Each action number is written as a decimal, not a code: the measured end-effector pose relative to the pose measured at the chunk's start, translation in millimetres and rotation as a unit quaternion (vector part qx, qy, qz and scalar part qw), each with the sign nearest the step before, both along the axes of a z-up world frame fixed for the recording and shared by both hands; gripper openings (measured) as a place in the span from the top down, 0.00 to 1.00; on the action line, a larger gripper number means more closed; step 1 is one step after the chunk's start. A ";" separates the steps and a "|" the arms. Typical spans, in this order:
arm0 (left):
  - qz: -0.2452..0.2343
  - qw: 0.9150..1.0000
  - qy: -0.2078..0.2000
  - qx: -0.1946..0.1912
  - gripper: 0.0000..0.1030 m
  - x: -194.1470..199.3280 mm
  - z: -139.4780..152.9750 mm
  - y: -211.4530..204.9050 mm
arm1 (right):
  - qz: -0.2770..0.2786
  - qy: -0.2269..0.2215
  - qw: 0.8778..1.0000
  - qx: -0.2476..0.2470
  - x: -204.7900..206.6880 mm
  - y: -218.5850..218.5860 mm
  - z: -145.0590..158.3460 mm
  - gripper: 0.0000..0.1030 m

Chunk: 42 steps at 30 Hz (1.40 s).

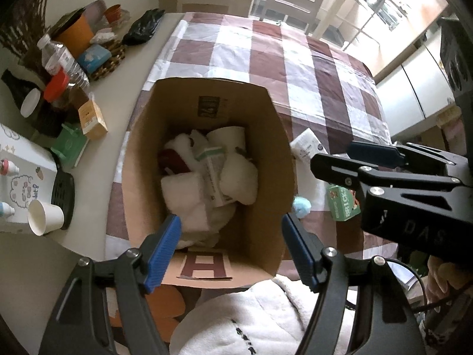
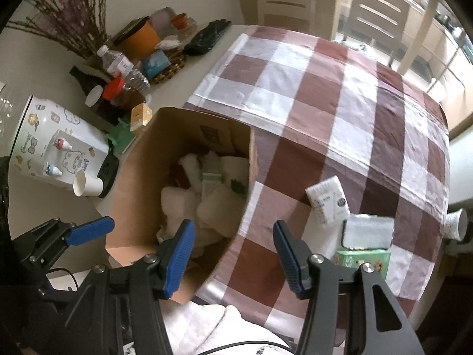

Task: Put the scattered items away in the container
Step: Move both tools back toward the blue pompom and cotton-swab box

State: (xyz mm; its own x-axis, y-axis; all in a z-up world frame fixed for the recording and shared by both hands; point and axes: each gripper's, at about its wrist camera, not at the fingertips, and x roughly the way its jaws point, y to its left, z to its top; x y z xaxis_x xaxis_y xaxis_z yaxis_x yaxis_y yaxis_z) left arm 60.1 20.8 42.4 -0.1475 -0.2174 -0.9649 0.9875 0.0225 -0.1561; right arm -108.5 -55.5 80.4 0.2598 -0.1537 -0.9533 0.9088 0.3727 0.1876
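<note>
Tidying well advanced: the box is largely filled, and a few items are left on the cloth.

Inside the open brown cardboard box [image 1: 207, 136], which stands on the brown-and-white checked tablecloth [image 2: 340, 103], white fluffy cloths [image 1: 239, 177], a pale green-and-white carton [image 1: 214, 174] and a dark red item [image 1: 173, 162] are already piled. To the right of the box, several things are left to be collected: a white printed packet [image 2: 326, 199] near it, a small green "BRICKS" carton [image 1: 343, 204] beyond that, a clear-lidded flat case [image 2: 368, 232] seen beside the carton, and a light blue fluffy ball [image 1: 302, 205] just beside the box wall. The left gripper [image 1: 230, 247] is held above the box, jaws spread and empty. The right gripper [image 2: 233, 254] is held over the box's right edge, jaws likewise apart with nothing between them.
</note>
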 end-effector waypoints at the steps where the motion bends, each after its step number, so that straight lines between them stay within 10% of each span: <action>1: -0.005 1.000 -0.002 0.000 0.30 -4.5 0.8 0.8 | -0.005 -0.001 1.000 0.000 -4.3 1.3 0.1 0.45; 31: -0.129 0.991 0.029 0.030 0.30 -189.2 -30.2 8.8 | -0.240 -0.012 0.970 0.042 -252.1 50.3 -43.1 0.45; 42: -0.073 0.996 0.043 0.020 0.30 -223.6 -87.8 -15.3 | -0.254 -0.029 0.964 0.069 -290.6 34.6 -83.0 0.45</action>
State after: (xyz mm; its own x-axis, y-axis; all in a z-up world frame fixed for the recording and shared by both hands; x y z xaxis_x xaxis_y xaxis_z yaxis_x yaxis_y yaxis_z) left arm -163.5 5.5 -45.3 -0.2567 -0.1493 -0.9549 0.9638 -0.1126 -0.2415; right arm -399.0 -20.9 -2.6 0.2371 -0.1480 -0.9602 0.9541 -0.1506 0.2588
